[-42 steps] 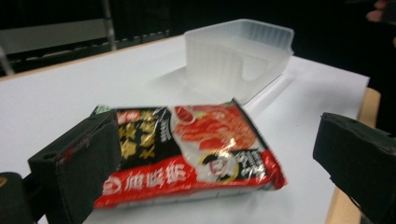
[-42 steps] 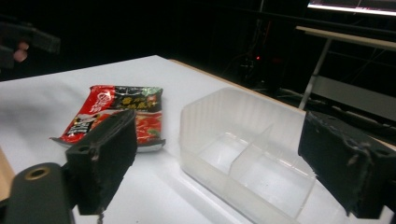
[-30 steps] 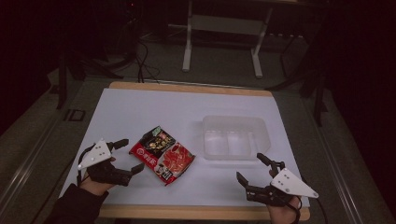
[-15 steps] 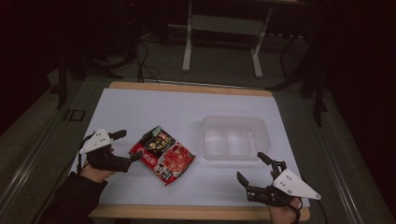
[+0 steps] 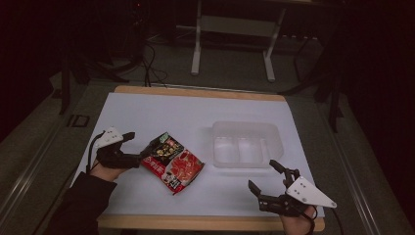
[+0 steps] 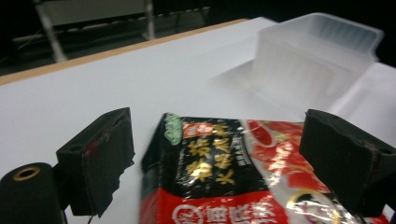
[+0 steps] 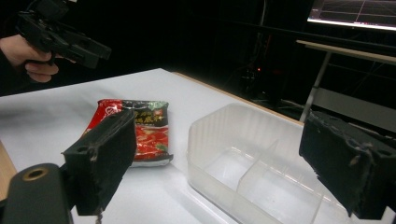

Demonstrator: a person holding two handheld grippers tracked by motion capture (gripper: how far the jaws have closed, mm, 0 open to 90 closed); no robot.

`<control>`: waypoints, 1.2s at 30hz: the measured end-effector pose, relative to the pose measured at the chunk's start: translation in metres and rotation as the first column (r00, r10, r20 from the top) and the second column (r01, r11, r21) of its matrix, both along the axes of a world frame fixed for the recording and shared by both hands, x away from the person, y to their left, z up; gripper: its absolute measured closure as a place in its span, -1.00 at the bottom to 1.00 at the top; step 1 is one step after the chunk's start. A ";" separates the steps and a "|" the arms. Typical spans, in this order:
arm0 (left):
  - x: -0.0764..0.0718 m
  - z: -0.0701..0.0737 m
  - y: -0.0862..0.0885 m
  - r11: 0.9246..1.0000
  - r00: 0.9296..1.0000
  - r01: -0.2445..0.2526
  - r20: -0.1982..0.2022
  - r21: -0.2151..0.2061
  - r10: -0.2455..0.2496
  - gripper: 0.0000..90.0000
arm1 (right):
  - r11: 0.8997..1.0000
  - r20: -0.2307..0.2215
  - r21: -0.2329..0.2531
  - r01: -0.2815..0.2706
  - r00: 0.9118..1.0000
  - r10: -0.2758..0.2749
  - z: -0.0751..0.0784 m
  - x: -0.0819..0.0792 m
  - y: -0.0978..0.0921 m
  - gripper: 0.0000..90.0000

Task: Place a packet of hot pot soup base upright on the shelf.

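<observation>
Two grippers sit low at the table's near side. The left gripper (image 5: 133, 148) has its jaws wide apart around the end of the packet (image 5: 171, 161), likely to pinch it. The packet lies flat, just beside the tub (image 5: 246, 143). The right gripper (image 5: 266, 177) waits, jaws apart, near the tub.

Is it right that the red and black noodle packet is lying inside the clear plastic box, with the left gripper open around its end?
Not quite. The red and black noodle packet lies flat on the white table, beside the clear plastic box, not inside it; the high view shows this. The rest holds: the left gripper is open, its jaws either side of the packet's end.
</observation>
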State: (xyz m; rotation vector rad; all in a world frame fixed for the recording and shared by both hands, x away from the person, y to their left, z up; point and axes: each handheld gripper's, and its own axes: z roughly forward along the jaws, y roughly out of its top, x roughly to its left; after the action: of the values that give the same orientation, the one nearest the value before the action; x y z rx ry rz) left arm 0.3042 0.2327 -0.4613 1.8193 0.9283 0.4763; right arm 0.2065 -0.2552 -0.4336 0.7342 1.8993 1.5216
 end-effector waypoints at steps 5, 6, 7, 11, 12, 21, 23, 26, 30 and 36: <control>0.008 -0.007 0.001 1.000 0.999 -0.012 -0.050 0.008 0.012 -0.66 | 1.000 -0.002 0.005 0.001 1.000 -0.001 -0.001 0.001 0.001 -0.77; 0.013 -0.011 0.001 0.999 0.996 -0.027 -0.080 0.024 0.029 -0.64 | 1.000 -0.007 0.012 0.007 1.000 -0.007 -0.001 0.001 0.002 -0.77; 0.015 -0.014 0.002 0.999 0.995 -0.038 -0.087 0.025 0.040 -0.62 | 1.000 -0.007 0.018 0.012 1.000 -0.012 -0.001 0.001 0.002 -0.77; 0.023 -0.024 0.005 0.998 0.989 -0.064 -0.134 0.030 0.067 -0.55 | 1.000 -0.001 0.016 0.023 1.000 -0.023 -0.001 0.001 0.004 -0.77; 0.023 -0.024 0.005 0.998 0.989 -0.064 -0.134 0.030 0.067 -0.54 | 1.000 -0.001 0.016 0.023 1.000 -0.023 -0.001 0.001 0.004 -0.77; 0.032 -0.045 0.008 0.996 0.975 -0.069 -0.206 0.062 0.081 -0.26 | 1.000 -0.024 -0.009 0.009 1.000 -0.009 -0.003 0.002 0.007 -0.70; 0.033 -0.047 0.007 0.996 0.973 -0.063 -0.216 0.065 0.076 -0.19 | 1.000 -0.027 -0.009 0.008 1.000 -0.008 -0.003 0.002 0.007 -0.70; 0.035 -0.054 0.004 0.992 0.965 -0.073 -0.243 0.098 0.095 -0.12 | 1.000 -0.031 -0.010 0.007 1.000 -0.007 -0.003 0.002 0.008 -0.69; 0.036 -0.059 0.002 0.989 0.957 -0.080 -0.267 0.126 0.112 0.01 | 1.000 -0.032 -0.011 0.009 0.999 -0.010 -0.003 0.002 0.007 -0.68; 0.035 -0.063 0.000 0.985 0.953 -0.082 -0.278 0.153 0.122 0.24 | 1.000 -0.045 -0.012 0.009 0.999 -0.009 -0.004 0.003 0.007 -0.68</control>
State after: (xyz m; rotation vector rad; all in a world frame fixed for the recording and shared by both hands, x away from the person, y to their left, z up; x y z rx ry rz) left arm 0.3391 0.2326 -0.5240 2.0103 1.2177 0.3536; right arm 0.2098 -0.2484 -0.4376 0.7764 1.9336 1.4983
